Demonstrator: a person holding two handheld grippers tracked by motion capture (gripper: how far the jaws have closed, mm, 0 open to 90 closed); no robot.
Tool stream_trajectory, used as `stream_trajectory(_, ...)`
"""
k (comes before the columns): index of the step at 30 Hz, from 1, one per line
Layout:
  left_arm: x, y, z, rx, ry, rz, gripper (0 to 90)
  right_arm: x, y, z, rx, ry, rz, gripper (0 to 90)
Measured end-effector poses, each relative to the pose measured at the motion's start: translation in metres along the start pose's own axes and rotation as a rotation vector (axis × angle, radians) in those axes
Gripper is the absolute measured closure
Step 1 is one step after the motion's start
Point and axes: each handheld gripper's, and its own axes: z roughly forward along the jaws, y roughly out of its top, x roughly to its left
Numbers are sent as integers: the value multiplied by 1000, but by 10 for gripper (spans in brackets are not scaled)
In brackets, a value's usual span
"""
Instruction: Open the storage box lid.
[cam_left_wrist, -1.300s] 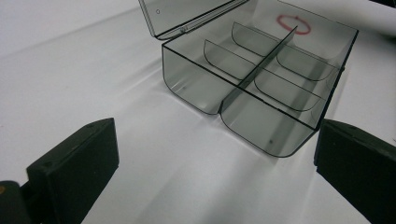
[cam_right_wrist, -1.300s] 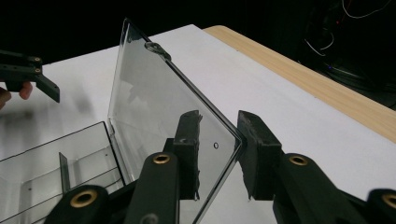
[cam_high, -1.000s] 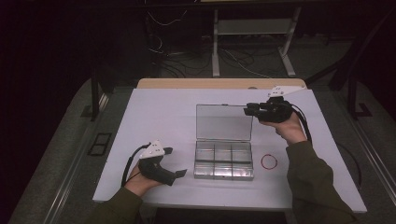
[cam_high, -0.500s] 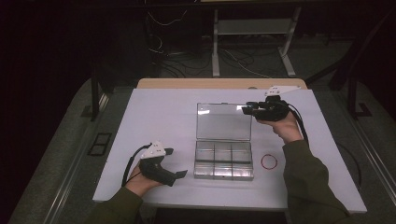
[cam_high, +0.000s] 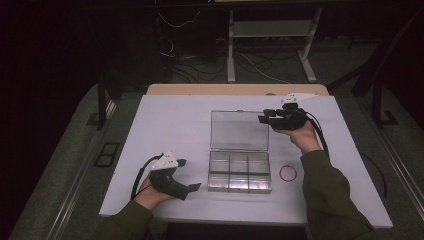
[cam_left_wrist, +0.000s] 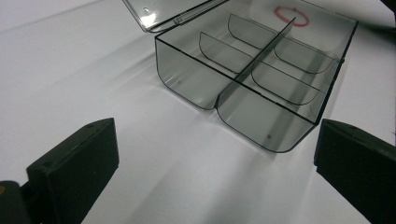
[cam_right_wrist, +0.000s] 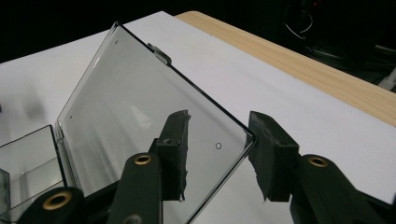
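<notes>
A clear plastic compartment box (cam_high: 239, 172) sits mid-table with its lid (cam_high: 239, 130) swung up and back. My right gripper (cam_high: 265, 119) hovers at the lid's far right corner. In the right gripper view the lid corner (cam_right_wrist: 243, 135) stands between the jaws of the right gripper (cam_right_wrist: 219, 126), which have just been opening; the pads do not clamp it. My left gripper (cam_high: 189, 175) rests open near the front edge, left of the box. In the left gripper view the left gripper (cam_left_wrist: 212, 177) points at the box (cam_left_wrist: 261, 88), with bare table between its jaws.
A red ring (cam_high: 288, 173) lies on the white table (cam_high: 170, 125) just right of the box, seen through the box as the red ring (cam_left_wrist: 292, 14). A wooden strip (cam_high: 235, 89) runs along the far table edge. Dark floor, cables and a metal stand lie beyond.
The right gripper has shifted slightly left toward the lid's corner. The lid stays raised. The left gripper has not moved.
</notes>
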Motion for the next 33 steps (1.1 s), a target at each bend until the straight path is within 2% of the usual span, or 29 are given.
stream_trajectory(33, 0, 0, 1, 5, -2, -1, 0, -8, -14, 22, 32, -16, 81, 478)
